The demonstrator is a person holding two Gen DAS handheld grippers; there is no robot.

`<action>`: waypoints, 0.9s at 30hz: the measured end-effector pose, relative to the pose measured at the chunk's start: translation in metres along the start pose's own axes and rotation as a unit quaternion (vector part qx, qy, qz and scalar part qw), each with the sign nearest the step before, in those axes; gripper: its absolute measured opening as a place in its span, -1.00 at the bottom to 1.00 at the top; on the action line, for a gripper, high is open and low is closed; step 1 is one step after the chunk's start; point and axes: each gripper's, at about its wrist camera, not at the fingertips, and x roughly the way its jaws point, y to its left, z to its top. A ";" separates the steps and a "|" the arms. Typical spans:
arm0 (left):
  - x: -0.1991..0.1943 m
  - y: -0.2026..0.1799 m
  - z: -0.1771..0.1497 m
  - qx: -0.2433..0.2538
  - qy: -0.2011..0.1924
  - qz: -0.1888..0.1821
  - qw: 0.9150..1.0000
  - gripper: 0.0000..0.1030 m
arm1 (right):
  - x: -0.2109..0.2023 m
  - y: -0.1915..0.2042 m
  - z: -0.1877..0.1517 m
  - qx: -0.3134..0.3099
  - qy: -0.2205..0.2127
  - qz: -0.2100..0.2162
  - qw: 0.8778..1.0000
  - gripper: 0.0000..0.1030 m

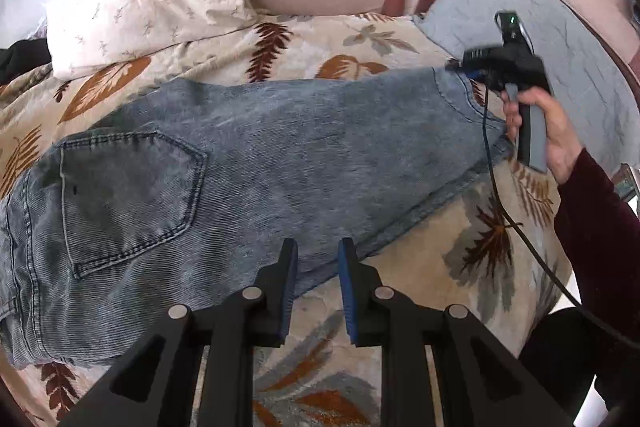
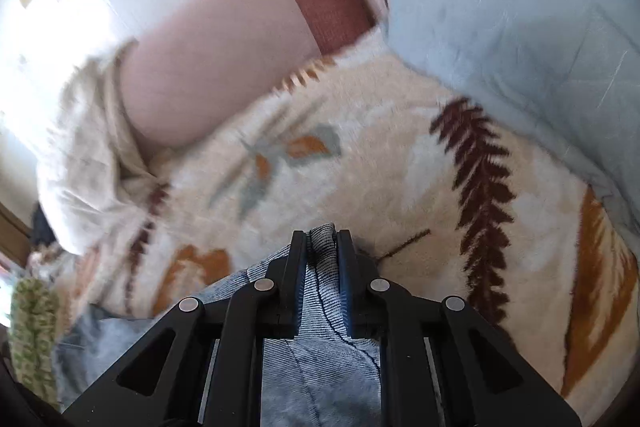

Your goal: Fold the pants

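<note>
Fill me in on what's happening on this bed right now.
A person is folding a pair of light blue jeans laid across a leaf-print blanket. The right hand-held gripper is shut on the hem end of a leg, with denim bunched between its pads. The left hand-held gripper hovers over the near edge of the jeans, near the back pocket, jaws narrow with nothing between them. No fold shows yet.
</note>
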 end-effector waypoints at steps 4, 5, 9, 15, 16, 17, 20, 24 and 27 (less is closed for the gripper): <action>-0.007 0.022 0.002 -0.040 -0.016 0.017 0.999 -0.53 | 0.019 -0.018 -0.018 0.011 0.035 -0.030 0.999 -0.33; -0.009 0.028 0.002 -0.050 -0.019 0.019 0.998 -0.41 | 0.013 -0.023 -0.020 0.026 0.034 -0.027 0.999 -0.16; -0.017 0.048 -0.005 -0.069 -0.043 0.057 0.995 -0.23 | -0.046 -0.036 -0.029 0.054 0.003 0.011 0.998 -0.11; -0.008 0.088 -0.021 -0.127 -0.042 0.077 0.988 -0.23 | -0.083 -0.014 -0.081 -0.014 0.010 0.034 0.999 -0.17; -0.007 0.093 -0.024 -0.131 -0.043 0.075 0.988 -0.23 | -0.078 -0.012 -0.089 -0.026 0.020 0.029 0.999 -0.20; -0.006 0.096 -0.026 -0.136 -0.045 0.070 0.987 -0.23 | -0.072 -0.010 -0.096 -0.035 0.030 0.021 0.999 -0.27; -0.008 0.101 -0.034 -0.147 -0.042 0.060 0.986 -0.24 | -0.048 -0.017 -0.113 -0.040 0.073 -0.026 0.996 -0.52; -0.012 0.100 -0.044 -0.141 -0.043 0.058 0.987 -0.24 | -0.060 -0.021 -0.121 -0.007 0.105 -0.024 0.994 -0.52; -0.011 0.099 -0.047 -0.133 -0.043 0.060 0.988 -0.24 | -0.065 -0.022 -0.134 0.001 0.113 -0.031 0.993 -0.53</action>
